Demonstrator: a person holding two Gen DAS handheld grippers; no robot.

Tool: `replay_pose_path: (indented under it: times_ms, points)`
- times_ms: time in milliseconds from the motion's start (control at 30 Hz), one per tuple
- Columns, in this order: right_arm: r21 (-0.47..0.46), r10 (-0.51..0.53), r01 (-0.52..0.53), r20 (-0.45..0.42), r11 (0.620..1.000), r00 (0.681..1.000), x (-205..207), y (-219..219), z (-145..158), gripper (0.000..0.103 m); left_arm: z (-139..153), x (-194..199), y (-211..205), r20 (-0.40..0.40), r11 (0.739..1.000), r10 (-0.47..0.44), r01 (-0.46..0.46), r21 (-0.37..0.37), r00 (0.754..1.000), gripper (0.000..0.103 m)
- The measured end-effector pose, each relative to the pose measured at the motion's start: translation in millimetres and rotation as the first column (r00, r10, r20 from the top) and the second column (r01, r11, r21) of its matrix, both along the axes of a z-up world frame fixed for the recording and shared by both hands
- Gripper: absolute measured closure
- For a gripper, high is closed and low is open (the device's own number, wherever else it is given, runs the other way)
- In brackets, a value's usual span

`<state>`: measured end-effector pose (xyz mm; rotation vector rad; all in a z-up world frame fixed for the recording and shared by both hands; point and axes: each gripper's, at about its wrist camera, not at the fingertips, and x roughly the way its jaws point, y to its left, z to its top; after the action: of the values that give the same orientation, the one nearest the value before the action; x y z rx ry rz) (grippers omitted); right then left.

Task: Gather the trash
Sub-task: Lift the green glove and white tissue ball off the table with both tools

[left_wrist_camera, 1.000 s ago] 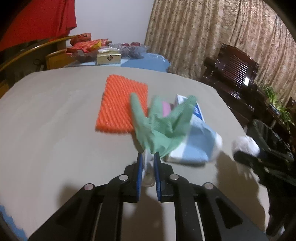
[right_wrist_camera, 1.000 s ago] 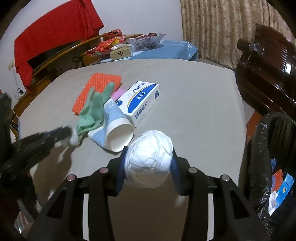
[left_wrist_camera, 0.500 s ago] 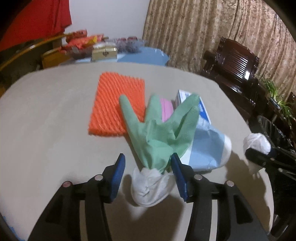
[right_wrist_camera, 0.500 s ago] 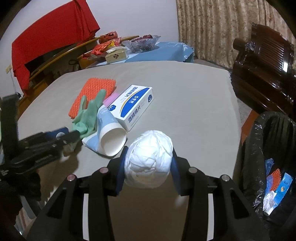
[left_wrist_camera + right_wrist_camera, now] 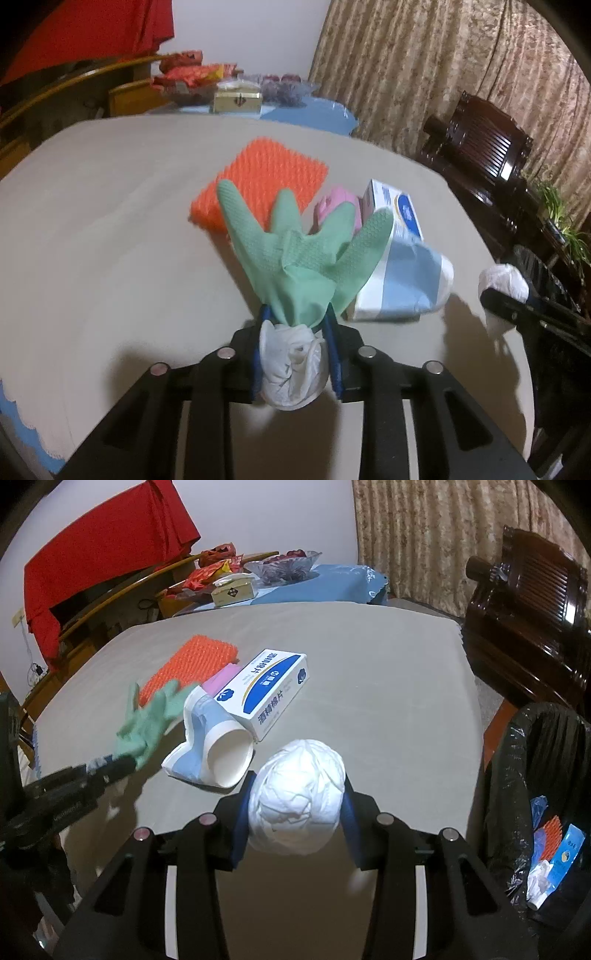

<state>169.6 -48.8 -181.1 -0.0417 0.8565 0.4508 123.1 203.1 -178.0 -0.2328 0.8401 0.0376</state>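
Observation:
My left gripper (image 5: 295, 325) is shut on the green rubber glove (image 5: 303, 254) at its white cuff (image 5: 291, 365) and holds it lifted, fingers pointing up and away. The glove also shows in the right wrist view (image 5: 147, 723). My right gripper (image 5: 295, 790) is shut on a crumpled white paper ball (image 5: 297, 806), held above the table's near right part. On the table (image 5: 388, 672) lie a crushed blue-and-white paper cup (image 5: 210, 753), a blue-and-white box (image 5: 266, 692), an orange mesh pad (image 5: 188, 666) and a pink item (image 5: 221, 675).
A bin lined with a black bag (image 5: 539, 794) stands off the table's right edge, with several pieces of trash inside. A dark wooden chair (image 5: 528, 602) stands behind it. A side table (image 5: 332, 579) with a small box and snacks stands beyond the far edge.
My left gripper opened around the glove's cuff half a second ago, then shut on it and raised the glove off the table. The right gripper kept hold of the paper ball, nearly still.

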Motion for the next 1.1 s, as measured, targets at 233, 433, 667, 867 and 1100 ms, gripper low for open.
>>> replay_pose_path:
  times_ms: [233,433,667,867,1100]
  points:
    - [0.001,-0.008,0.008,0.006,1.000,1.000,1.9,-1.7,0.9,0.062,3.2,15.6,7.6,0.022,0.999,0.035,-0.036,0.014,0.999,0.032]
    - [0.001,-0.006,0.006,0.015,1.000,1.000,1.5,-1.6,3.9,0.062,-7.7,26.9,8.1,-0.020,1.000,0.019,-0.019,0.015,1.000,0.032]
    - [-0.002,-0.004,0.004,0.015,1.000,1.000,-0.3,-1.0,5.3,0.062,-15.5,20.1,0.7,-0.024,0.998,0.004,-0.003,0.058,1.000,0.038]
    - [0.005,0.000,-0.001,0.026,1.000,1.000,-2.7,1.2,11.6,0.062,-10.6,19.8,-1.4,-0.013,0.999,-0.014,0.015,0.032,1.000,0.076]
    - [0.027,0.003,-0.005,0.054,1.000,0.999,-7.1,-0.1,33.3,0.062,24.7,8.7,-5.6,0.059,1.000,0.010,-0.011,0.028,0.998,0.079]
